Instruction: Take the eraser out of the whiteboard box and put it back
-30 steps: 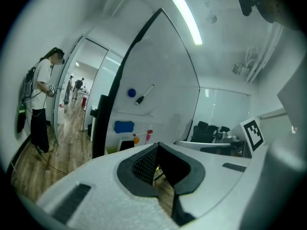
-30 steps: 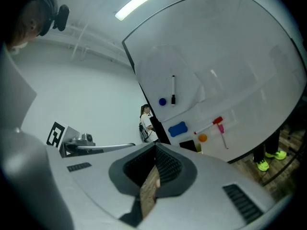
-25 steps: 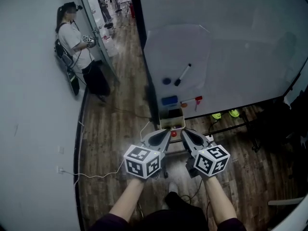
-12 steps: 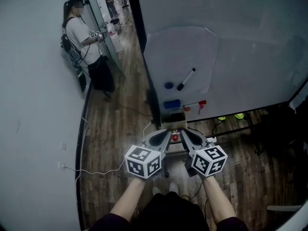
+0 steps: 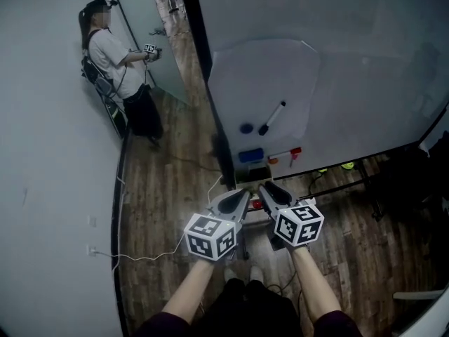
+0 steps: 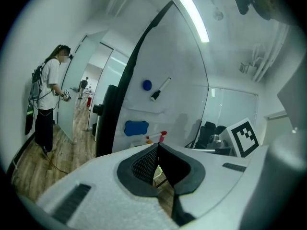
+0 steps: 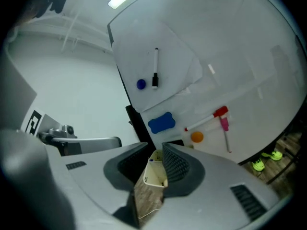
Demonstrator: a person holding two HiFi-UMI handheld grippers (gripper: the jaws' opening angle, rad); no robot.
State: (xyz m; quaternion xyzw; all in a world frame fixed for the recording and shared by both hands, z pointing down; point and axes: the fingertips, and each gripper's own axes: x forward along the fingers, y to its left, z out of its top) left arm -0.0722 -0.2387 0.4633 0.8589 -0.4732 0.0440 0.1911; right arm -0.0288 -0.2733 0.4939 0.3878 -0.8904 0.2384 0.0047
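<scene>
The blue eraser clings to the whiteboard, just above the cream box at the board's lower edge. In the right gripper view the eraser shows above the jaws and the box shows through the gap between them. My right gripper points at the box and its jaws are opening, with nothing pressed between the pads. My left gripper is beside it, shut and empty. In the left gripper view the eraser lies beyond the closed tips.
A black marker and a blue magnet stick higher on the board; a red marker, a pink marker and an orange magnet sit right of the eraser. A person stands far left. A white cable crosses the wood floor.
Both grippers have edged forward and down toward the box. The right jaws, closed before, now stand slightly apart.
</scene>
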